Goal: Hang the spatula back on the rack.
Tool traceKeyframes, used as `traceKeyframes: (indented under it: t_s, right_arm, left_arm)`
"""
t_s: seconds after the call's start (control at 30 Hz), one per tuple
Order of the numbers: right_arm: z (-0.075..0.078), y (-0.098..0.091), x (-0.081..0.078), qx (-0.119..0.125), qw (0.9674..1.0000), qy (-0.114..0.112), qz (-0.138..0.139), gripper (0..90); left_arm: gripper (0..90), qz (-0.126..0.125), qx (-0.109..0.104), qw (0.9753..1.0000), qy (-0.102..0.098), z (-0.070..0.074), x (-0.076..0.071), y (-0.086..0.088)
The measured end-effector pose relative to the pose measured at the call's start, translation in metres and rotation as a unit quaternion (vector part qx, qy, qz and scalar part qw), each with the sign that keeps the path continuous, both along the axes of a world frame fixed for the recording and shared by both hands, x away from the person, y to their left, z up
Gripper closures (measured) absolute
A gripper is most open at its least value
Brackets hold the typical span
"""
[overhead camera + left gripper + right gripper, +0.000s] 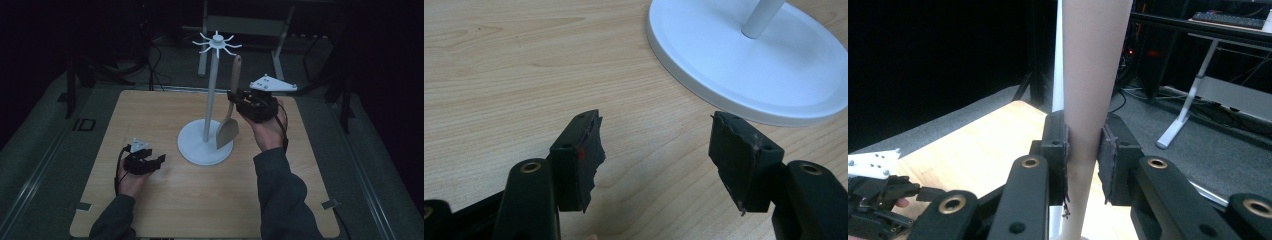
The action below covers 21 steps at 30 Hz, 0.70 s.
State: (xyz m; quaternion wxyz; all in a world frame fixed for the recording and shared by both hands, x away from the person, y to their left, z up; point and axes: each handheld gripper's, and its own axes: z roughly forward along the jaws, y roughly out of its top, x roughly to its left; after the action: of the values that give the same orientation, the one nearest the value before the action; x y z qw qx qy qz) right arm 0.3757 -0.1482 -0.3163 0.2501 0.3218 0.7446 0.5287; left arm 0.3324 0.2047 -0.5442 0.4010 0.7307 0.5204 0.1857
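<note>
No brand, label or readable writing shows on any object, and nothing on the table serves as a container.

In the high view, the right gripper [234,97], right of centre, is clamped on the handle of a wooden spatula [229,112]. The spatula hangs upright, handle end up near the top of the frame, broad blade down over the right edge of the white stand base [195,150]. The blade sits just beside the stand's pole [211,95]; whether it touches the base cannot be told. At the top of the pole, upper centre, sits a crown of curved white hooks [217,44].

In the right gripper view, both pads [1057,150] press against the pale handle [1090,90], which runs up through the centre of the frame with the white pole just behind it at its left.

The left gripper [150,161] rests low on the wooden table [150,200], at the lower left of the high view, well apart from the spatula. In the left gripper view its jaws stand wide apart with bare tabletop [524,75] between them, holding nothing; the round stand base [749,65] lies at the upper right.
</note>
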Motion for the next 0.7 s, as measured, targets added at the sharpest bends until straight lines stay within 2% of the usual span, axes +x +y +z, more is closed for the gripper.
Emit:
traceKeyframes:
  t_s: [0.7]
  right_arm:
    - [0.0061,0.0019,0.0085,0.005,0.9999,0.011,0.002,75.4]
  left_arm:
    - [38.1,0.001,-0.001,1.0,0.0,0.0,0.0,0.0003]
